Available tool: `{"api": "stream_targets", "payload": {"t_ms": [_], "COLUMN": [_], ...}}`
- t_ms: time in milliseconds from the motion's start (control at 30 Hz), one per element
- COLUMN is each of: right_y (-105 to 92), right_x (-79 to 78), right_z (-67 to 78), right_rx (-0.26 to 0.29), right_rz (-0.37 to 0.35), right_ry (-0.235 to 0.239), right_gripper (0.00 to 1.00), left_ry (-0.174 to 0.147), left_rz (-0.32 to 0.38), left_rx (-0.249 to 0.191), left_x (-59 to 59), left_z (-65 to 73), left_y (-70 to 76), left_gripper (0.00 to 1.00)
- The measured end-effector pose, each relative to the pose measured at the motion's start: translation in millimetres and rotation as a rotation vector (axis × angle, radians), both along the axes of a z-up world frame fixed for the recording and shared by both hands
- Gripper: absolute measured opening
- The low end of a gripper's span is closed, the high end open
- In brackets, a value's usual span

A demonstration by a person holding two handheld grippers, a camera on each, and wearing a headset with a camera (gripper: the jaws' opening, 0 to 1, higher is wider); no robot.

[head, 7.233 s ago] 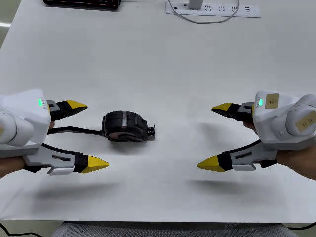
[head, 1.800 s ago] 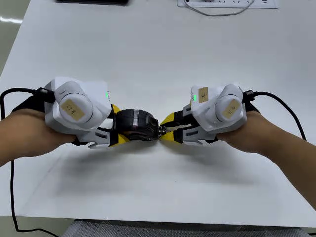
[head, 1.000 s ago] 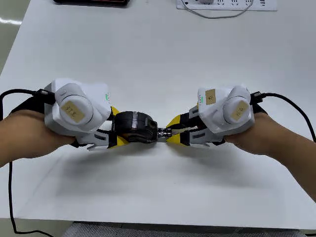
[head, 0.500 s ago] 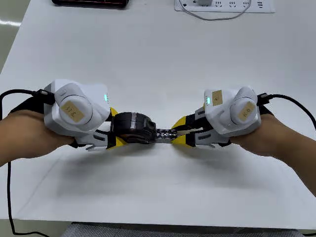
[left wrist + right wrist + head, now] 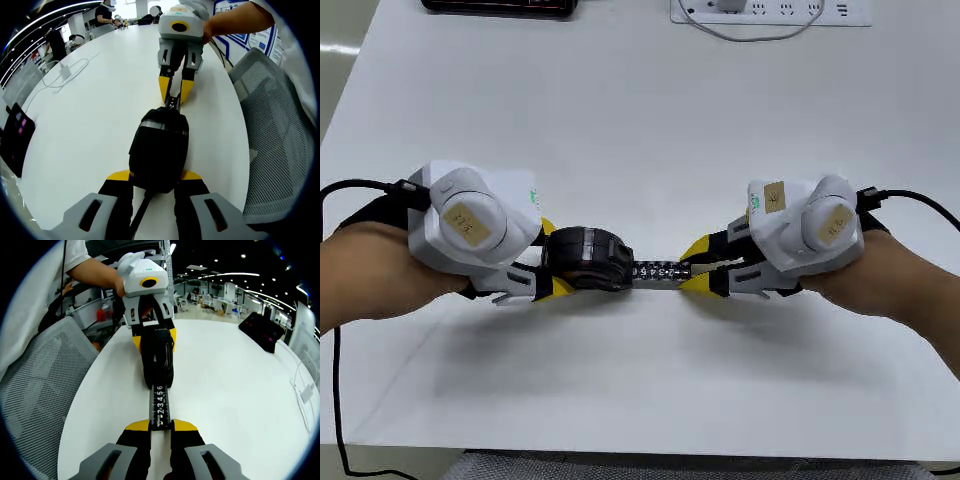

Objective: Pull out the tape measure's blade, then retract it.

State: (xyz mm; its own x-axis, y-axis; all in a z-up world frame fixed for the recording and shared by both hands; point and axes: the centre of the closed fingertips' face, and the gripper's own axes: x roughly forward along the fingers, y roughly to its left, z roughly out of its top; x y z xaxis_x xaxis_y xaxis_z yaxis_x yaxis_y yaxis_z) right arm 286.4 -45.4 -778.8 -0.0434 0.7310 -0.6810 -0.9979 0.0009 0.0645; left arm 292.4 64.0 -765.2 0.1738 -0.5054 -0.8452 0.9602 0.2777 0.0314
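Tape measure is seen in the head view lying on the white table. Its black case is clamped between the jaws of the left gripper, evidently so that it is anchored against the pull. A short length of blade is drawn out to the person's right, and its end is pinched by the right gripper, whose jaws are closed narrow on it.

In the left gripper view, the case is seated between the yellow tips, touching both, and the blade runs away toward the other gripper.

In the right gripper view, the numbered blade is held flat between the tips, with the case near beyond. The pulling-out is judged barely begun.
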Motion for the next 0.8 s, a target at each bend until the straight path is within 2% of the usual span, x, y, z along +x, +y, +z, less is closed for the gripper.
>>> {"api": "stream_targets", "payload": {"t_ms": [800], "right_y": [-23.0], "right_x": [-1.7], "right_z": [3.3], "right_rx": [-0.025], "right_rz": [-0.021], "right_ry": [-0.004], "right_gripper": [0.1], "left_ry": [0.004], "left_rz": [0.002], "left_rx": [0.007], "left_x": [0.4], "left_z": [-1.0], "left_y": [0.2], "left_gripper": [0.26]}}
